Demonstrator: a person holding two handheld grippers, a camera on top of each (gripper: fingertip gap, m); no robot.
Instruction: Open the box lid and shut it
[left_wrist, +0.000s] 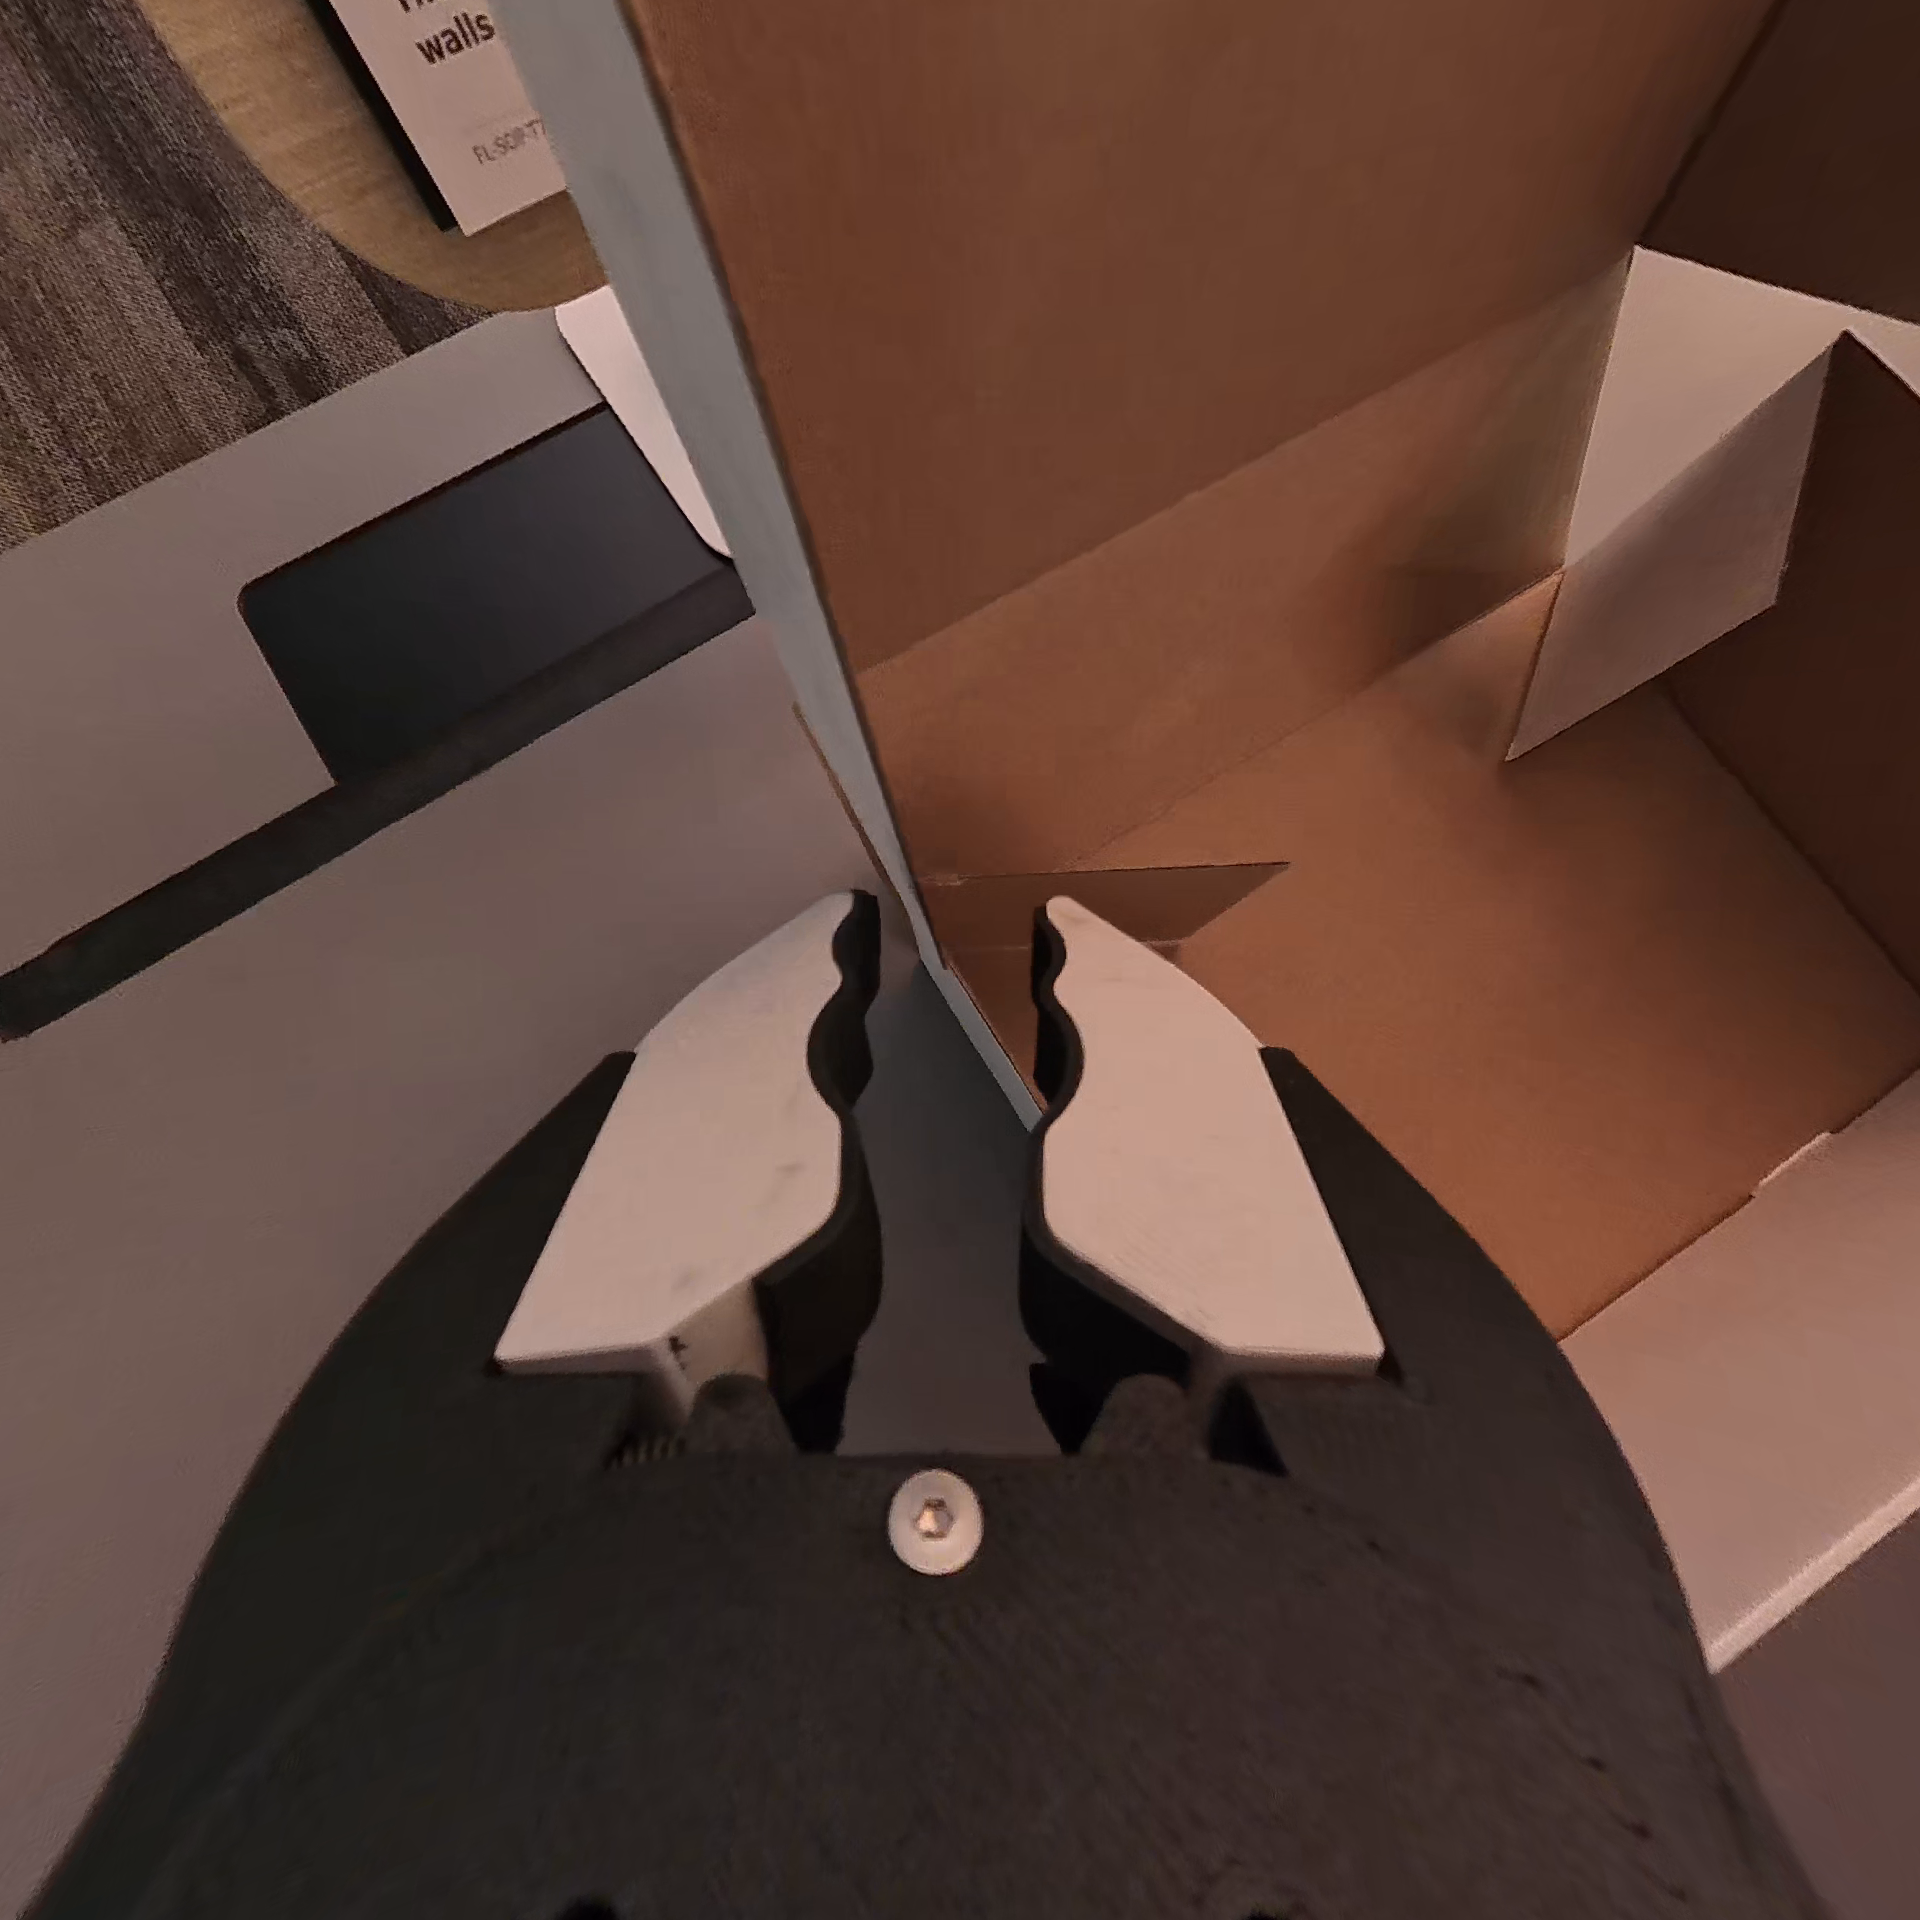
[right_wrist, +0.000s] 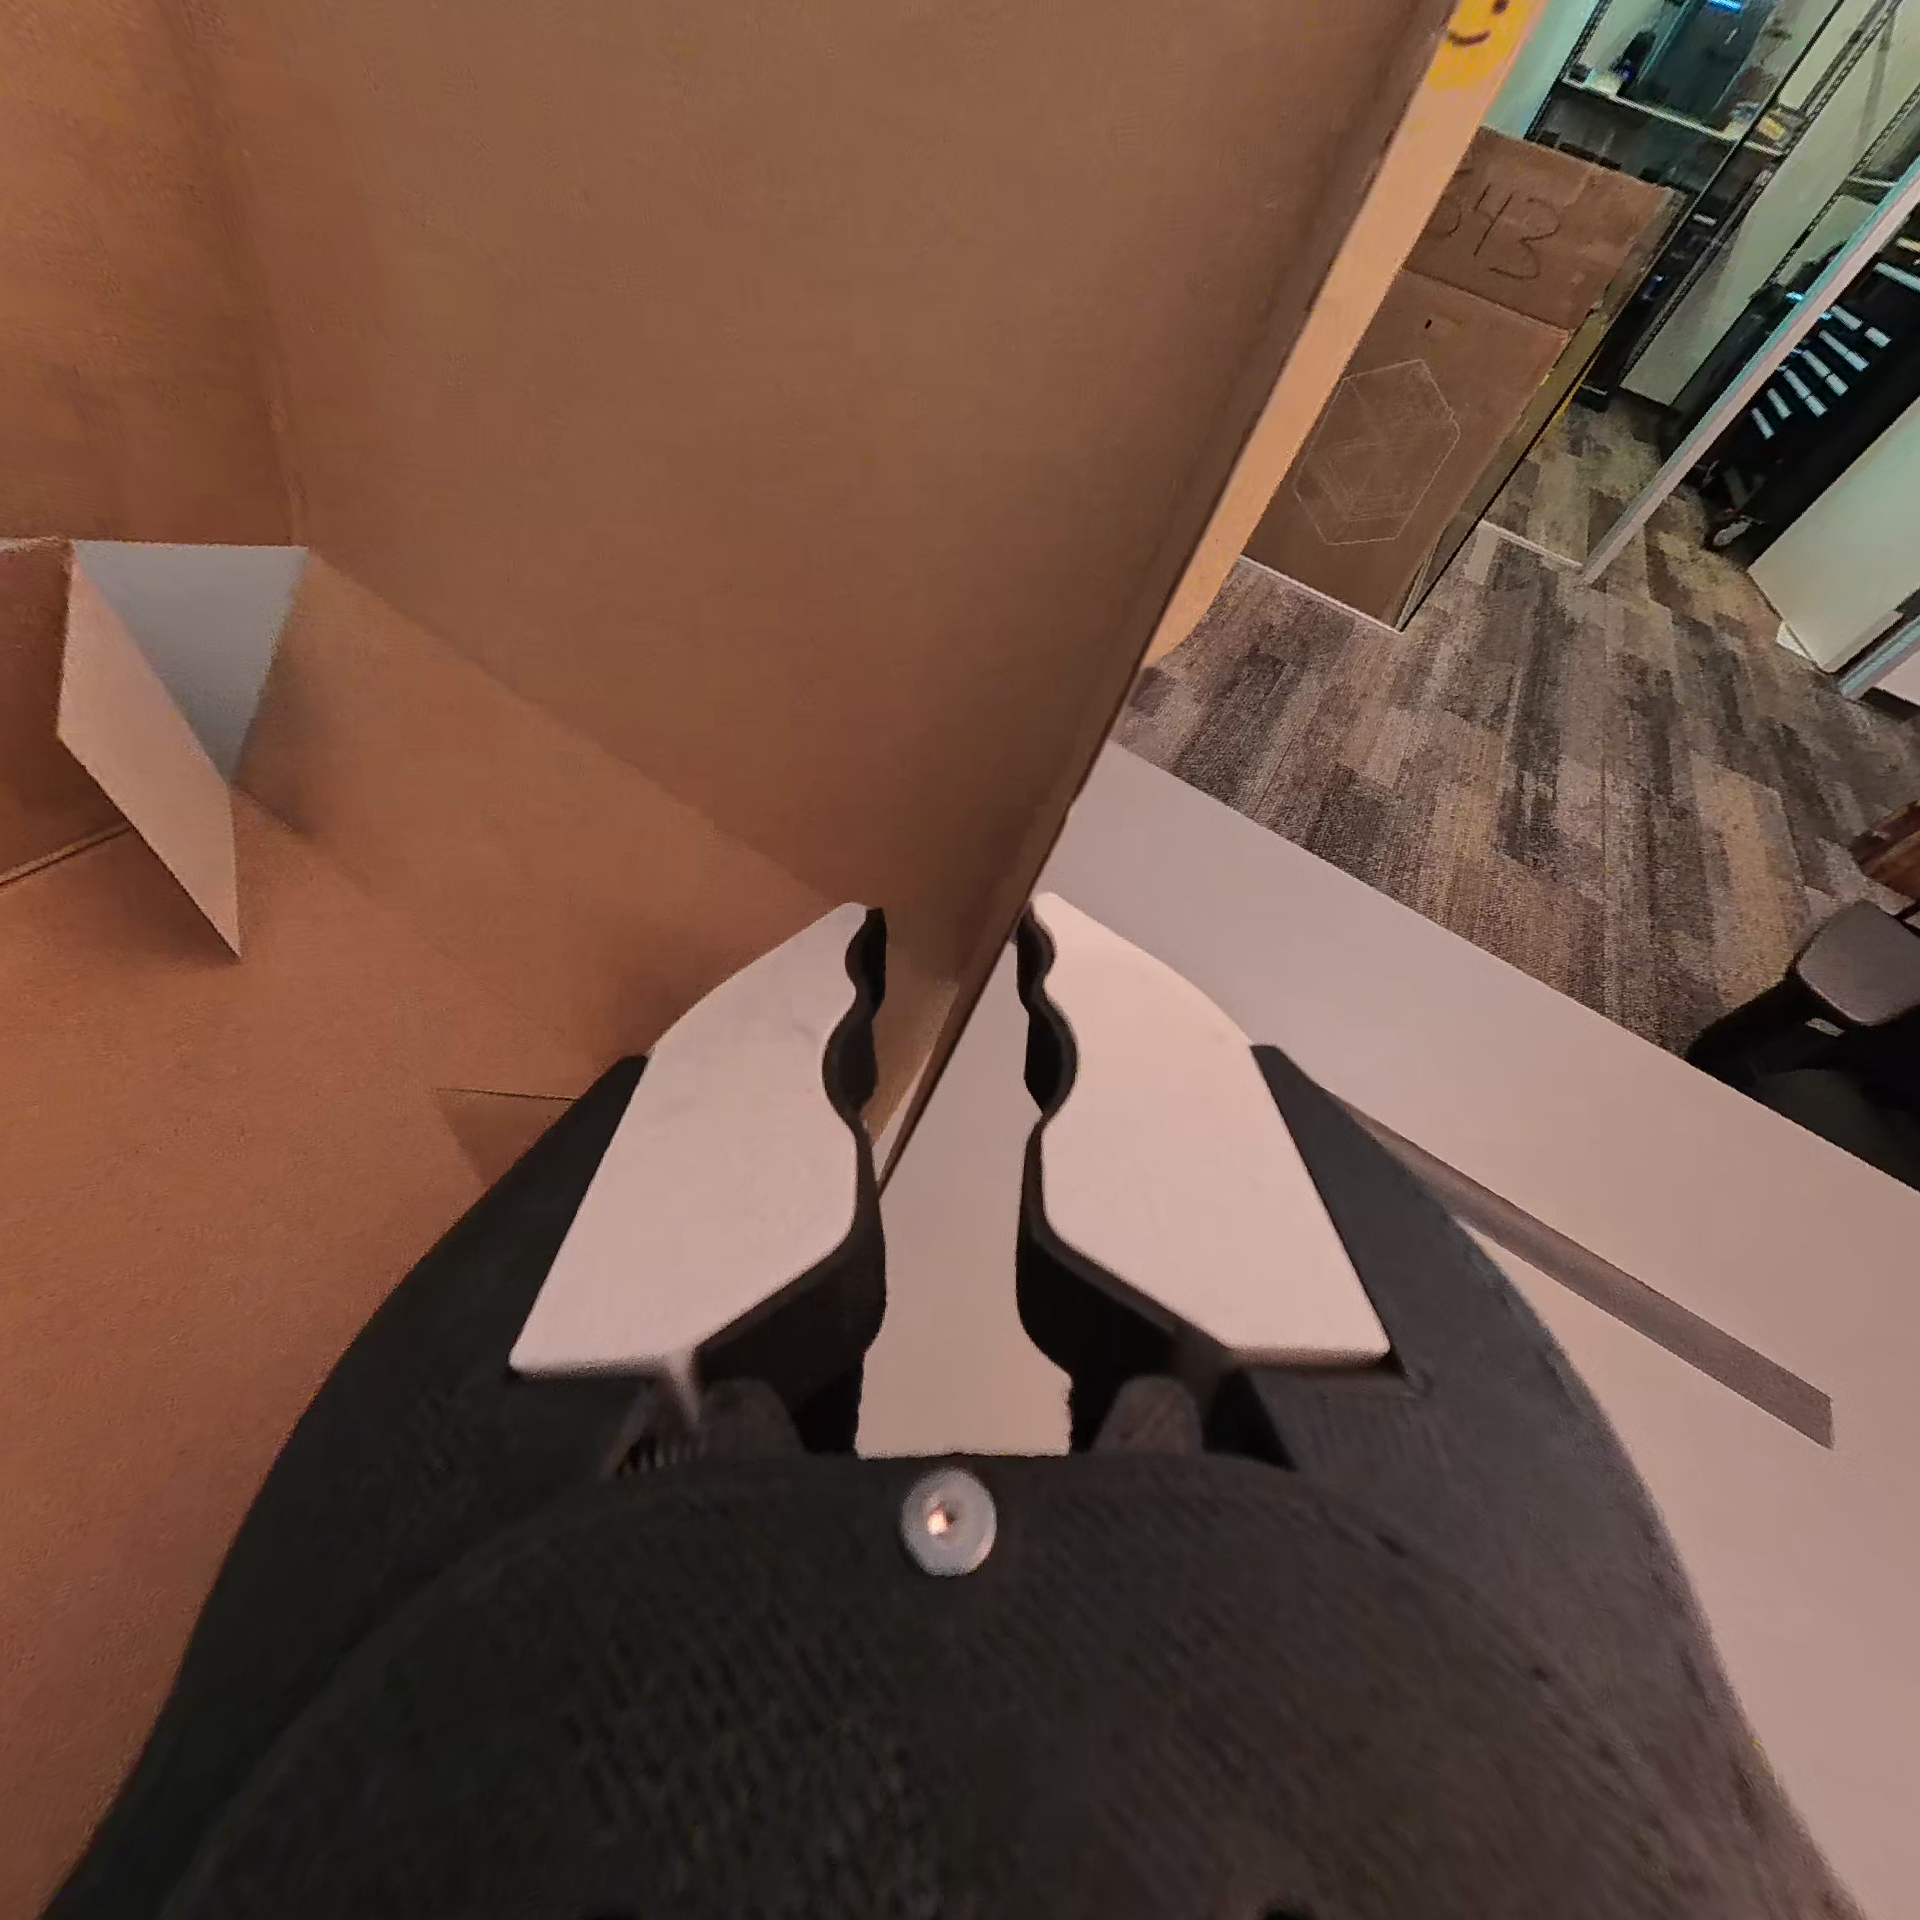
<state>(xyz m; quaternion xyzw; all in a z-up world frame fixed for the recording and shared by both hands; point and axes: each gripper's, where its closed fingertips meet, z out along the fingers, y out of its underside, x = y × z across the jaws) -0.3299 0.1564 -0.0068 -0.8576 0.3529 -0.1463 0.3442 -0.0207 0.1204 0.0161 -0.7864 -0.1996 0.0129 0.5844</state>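
Lid (left_wrist: 1091, 364) raised, edge between parted fingers of left gripper (left_wrist: 954, 914) and right gripper (right_wrist: 948, 930); neither clamped. Carpet (right_wrist: 1558, 748) far right only in right wrist view.

Office or lab: carpet tiles (right_wrist: 1558, 727), metal shelving (right_wrist: 1704, 125), stacked cartons (right_wrist: 1455, 364).

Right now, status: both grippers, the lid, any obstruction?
Left gripper open, straddling lid edge. Right gripper open, straddling the opposite edge. Lid raised; box open, looks empty. Nothing seen blocking.
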